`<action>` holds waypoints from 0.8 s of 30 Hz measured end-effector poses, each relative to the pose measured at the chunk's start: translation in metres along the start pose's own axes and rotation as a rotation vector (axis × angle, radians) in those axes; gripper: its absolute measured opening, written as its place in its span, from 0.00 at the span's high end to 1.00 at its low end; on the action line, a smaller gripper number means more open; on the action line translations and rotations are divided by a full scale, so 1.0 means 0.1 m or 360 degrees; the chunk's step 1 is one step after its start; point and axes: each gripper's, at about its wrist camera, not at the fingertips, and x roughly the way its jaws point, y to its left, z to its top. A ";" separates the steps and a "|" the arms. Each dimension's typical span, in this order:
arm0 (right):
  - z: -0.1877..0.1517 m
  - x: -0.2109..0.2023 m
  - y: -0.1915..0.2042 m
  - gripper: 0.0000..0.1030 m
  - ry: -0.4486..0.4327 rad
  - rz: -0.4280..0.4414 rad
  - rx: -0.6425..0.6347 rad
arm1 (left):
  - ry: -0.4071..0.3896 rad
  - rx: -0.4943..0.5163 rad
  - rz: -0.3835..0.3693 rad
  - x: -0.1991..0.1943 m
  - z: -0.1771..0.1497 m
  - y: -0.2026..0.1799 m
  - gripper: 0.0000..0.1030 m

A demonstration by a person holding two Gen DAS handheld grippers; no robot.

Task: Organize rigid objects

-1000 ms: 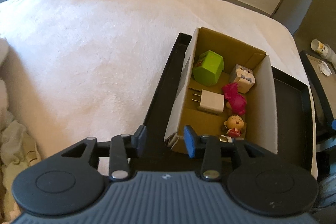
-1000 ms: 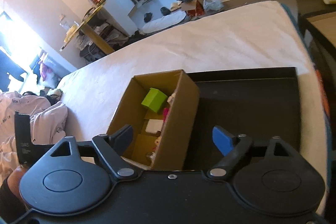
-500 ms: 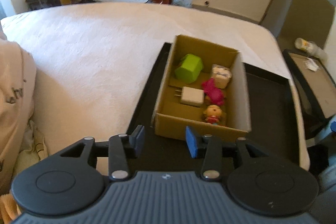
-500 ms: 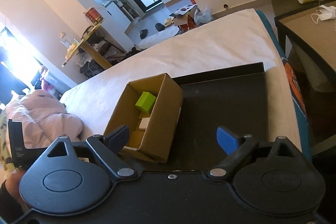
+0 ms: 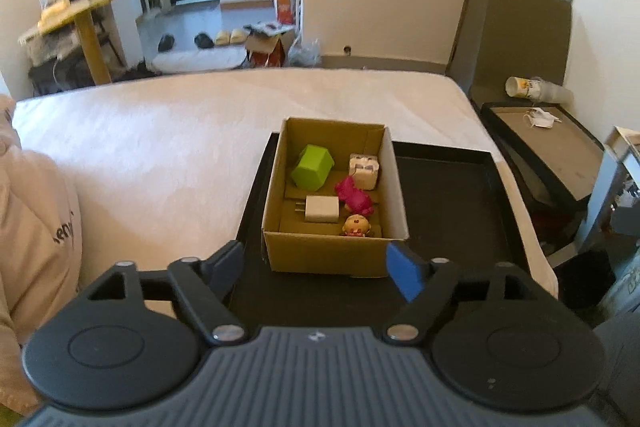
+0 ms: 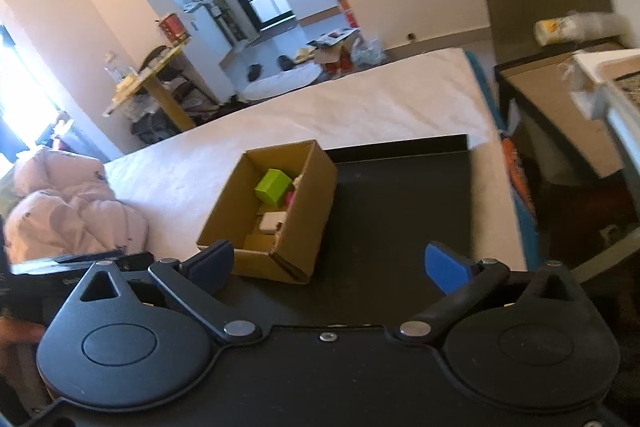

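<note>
An open cardboard box (image 5: 320, 257) stands in a black tray (image 5: 448, 211) on a white bed. Inside lie a green block (image 5: 312, 167), a white charger plug (image 5: 322, 209), a pink toy (image 5: 354, 197), a white cube figure (image 5: 363, 167) and a small doll (image 5: 356, 226). My left gripper (image 5: 316, 267) is open and empty, held back from the box's near wall. My right gripper (image 6: 328, 263) is open and empty, above the tray, with the box (image 6: 296, 227) ahead to the left and the green block (image 6: 273, 186) visible in it.
The white bed (image 5: 160, 155) spreads left of the tray. A pink jacket (image 6: 68, 211) lies at the left. A dark side table (image 5: 548, 143) with a cup and a mask stands right of the bed. Room clutter lies beyond.
Both grippers have pulled back and up from the box, which now looks smaller. The left gripper's jaws have opened wider. The box and its contents have not moved.
</note>
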 end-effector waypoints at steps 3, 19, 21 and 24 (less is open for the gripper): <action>-0.12 -0.13 0.11 0.00 -0.0030 -0.0062 -0.0017 | -0.0051 0.0020 -0.0020 -0.15 -0.07 -0.03 0.18; -0.57 -0.56 0.64 0.00 -0.0127 -0.0257 -0.0106 | -0.0185 0.0033 -0.0057 -0.70 -0.36 0.00 0.09; -0.58 -0.57 0.67 0.00 -0.0114 -0.0258 -0.0116 | -0.0180 0.0028 -0.0056 -0.73 -0.38 0.00 0.09; -0.62 -0.59 0.72 0.00 -0.0113 -0.0280 -0.0136 | -0.0176 0.0021 -0.0050 -0.75 -0.41 0.02 0.07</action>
